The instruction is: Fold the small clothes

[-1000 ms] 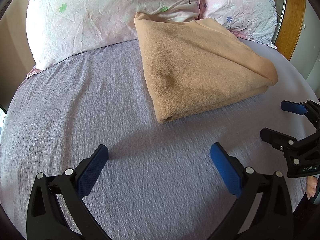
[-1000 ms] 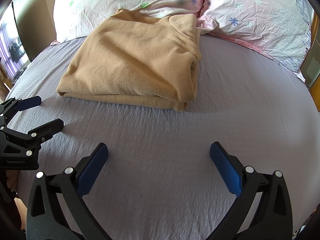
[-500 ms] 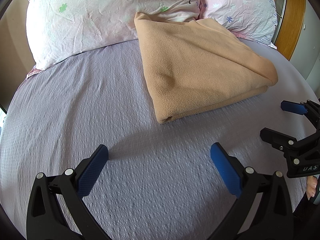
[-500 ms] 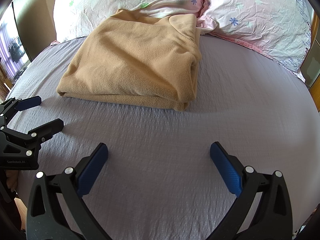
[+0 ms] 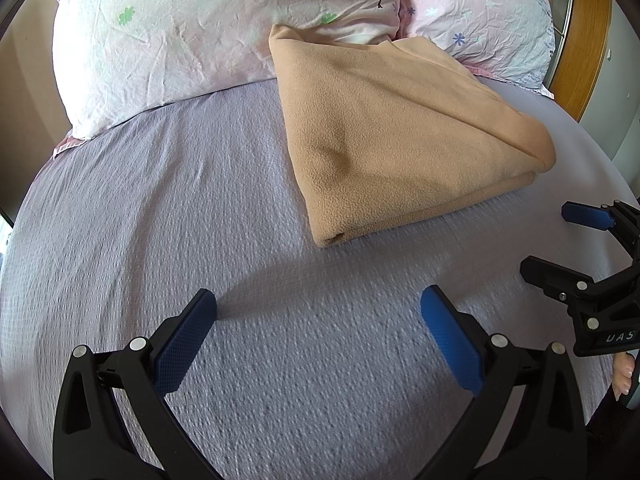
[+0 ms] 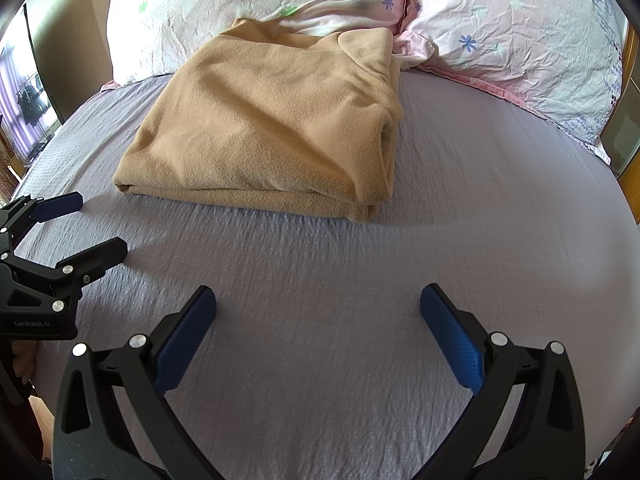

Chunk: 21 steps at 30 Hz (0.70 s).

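Note:
A tan fleece garment (image 5: 392, 136) lies folded into a thick rectangle on the lilac bed sheet (image 5: 160, 208), its far edge against the pillows. It also shows in the right wrist view (image 6: 272, 128). My left gripper (image 5: 318, 308) is open and empty, hovering over bare sheet in front of the garment's near left corner. My right gripper (image 6: 318, 304) is open and empty, over bare sheet in front of the garment's near right corner. Each gripper shows at the edge of the other's view, the right one (image 5: 560, 240) and the left one (image 6: 92, 228).
Two pale pink floral pillows (image 5: 208, 28) (image 6: 520, 32) lie across the head of the bed behind the garment. A wooden frame (image 5: 580, 40) stands at the far right. The sheet (image 6: 500, 208) extends to both sides of the garment.

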Each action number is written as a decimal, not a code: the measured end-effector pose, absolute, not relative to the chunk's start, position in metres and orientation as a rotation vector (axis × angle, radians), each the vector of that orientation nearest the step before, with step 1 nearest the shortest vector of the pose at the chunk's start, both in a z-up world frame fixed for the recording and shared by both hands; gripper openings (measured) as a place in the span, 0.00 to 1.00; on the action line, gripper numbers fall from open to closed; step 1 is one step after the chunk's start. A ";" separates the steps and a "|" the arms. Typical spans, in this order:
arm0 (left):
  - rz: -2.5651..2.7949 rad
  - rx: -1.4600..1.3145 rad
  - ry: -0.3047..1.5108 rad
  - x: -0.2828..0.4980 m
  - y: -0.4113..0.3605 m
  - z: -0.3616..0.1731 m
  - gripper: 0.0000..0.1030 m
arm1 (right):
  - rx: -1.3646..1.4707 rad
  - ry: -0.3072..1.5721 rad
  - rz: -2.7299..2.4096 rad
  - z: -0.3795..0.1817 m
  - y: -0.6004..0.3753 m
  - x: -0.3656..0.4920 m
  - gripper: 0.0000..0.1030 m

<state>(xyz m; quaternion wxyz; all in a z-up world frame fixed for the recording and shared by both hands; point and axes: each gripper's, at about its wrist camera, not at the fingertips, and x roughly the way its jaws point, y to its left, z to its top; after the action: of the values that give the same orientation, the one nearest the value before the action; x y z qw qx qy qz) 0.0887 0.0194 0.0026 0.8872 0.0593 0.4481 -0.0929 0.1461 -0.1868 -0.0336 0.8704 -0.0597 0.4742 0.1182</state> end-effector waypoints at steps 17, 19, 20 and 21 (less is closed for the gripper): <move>-0.193 0.122 0.926 0.089 0.021 0.003 0.99 | -0.125 0.992 0.247 -0.033 -0.187 0.146 0.98; -0.193 0.122 0.926 0.089 0.021 0.003 0.99 | -0.125 0.992 0.247 -0.033 -0.187 0.146 0.98; -0.193 0.122 0.926 0.089 0.021 0.003 0.99 | -0.125 0.992 0.247 -0.033 -0.187 0.146 0.98; -0.193 0.122 0.926 0.089 0.021 0.003 0.99 | -0.125 0.992 0.247 -0.033 -0.187 0.146 0.98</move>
<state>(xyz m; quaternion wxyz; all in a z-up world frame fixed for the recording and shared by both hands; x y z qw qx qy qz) 0.0891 0.0206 0.0034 0.8885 0.0589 0.4455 -0.0929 0.1463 -0.1867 -0.0335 0.8704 -0.0596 0.4742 0.1183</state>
